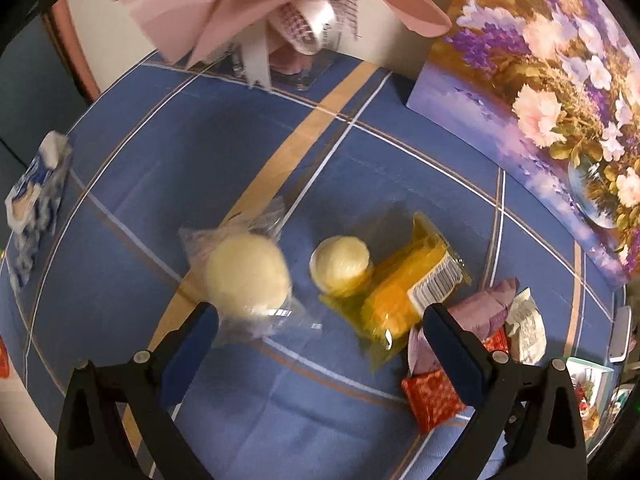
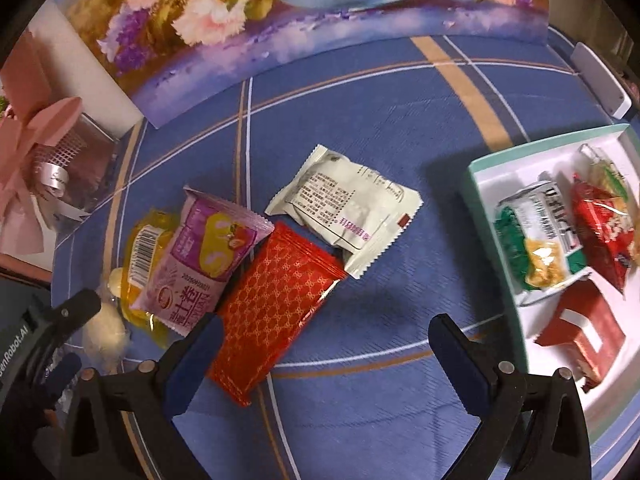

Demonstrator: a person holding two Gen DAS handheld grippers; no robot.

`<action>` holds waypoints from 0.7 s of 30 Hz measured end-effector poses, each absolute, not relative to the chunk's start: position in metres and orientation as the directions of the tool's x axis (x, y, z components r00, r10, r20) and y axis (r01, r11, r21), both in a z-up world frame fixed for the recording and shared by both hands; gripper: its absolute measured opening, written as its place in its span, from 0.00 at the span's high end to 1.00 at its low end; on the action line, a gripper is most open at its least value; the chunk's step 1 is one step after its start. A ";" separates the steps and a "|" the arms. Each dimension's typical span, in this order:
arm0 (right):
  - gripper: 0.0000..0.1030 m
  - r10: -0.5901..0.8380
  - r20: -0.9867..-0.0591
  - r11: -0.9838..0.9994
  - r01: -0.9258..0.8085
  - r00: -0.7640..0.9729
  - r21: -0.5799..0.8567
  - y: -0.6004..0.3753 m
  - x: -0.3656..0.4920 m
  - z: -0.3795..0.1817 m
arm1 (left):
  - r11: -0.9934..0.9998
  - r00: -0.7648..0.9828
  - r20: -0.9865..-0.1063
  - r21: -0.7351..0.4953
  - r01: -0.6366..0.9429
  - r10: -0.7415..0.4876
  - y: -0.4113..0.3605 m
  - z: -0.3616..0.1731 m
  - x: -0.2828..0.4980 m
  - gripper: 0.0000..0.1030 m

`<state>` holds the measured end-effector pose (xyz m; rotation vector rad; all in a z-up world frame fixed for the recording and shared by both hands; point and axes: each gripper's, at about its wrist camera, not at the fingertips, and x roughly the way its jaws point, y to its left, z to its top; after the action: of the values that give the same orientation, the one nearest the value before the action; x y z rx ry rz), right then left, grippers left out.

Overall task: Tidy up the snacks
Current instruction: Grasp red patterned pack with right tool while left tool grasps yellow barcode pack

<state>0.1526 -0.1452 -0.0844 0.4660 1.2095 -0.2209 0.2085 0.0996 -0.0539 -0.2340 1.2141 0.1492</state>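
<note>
Loose snacks lie on the blue cloth. In the left wrist view my left gripper (image 1: 320,322) is open and empty; a pale round cake in clear wrap (image 1: 248,276) lies just beyond its left finger. A second round cake (image 1: 340,266) and a yellow packet (image 1: 404,292) lie ahead, a purple packet (image 1: 480,308) and a red packet (image 1: 434,400) by the right finger. In the right wrist view my right gripper (image 2: 326,332) is open and empty above the cloth. The red packet (image 2: 276,308) touches its left finger, with the purple packet (image 2: 204,256) and a white packet (image 2: 348,208) beyond.
A white tray with a teal rim (image 2: 492,188) at the right holds a green packet (image 2: 536,236), a red bag (image 2: 600,224) and a red box (image 2: 580,336). A flower painting (image 2: 280,12) stands behind. A pink-ribboned gift box (image 1: 288,24) and a blue-white packet (image 1: 36,200) sit at the left.
</note>
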 end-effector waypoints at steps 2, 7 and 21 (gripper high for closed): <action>0.00 0.085 -0.937 0.880 0.414 0.340 0.231 -0.146 0.157 -0.089 | 0.976 0.345 -0.938 -0.097 -0.197 -0.023 0.092 -0.057 0.216 0.01; 0.00 0.106 -0.937 0.868 0.428 0.333 0.251 -0.143 0.169 -0.096 | 0.996 0.360 -0.932 -0.062 -0.066 -0.034 0.074 -0.057 0.230 0.01; 0.00 0.041 -0.953 0.902 0.399 0.301 0.165 -0.112 0.199 -0.110 | 0.985 0.375 -0.927 0.041 0.165 -0.024 0.037 -0.070 0.254 0.01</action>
<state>0.1991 -0.1120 -0.1101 0.4095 1.2511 -0.2466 0.2539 0.0371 -0.0702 0.1342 1.1807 -0.1214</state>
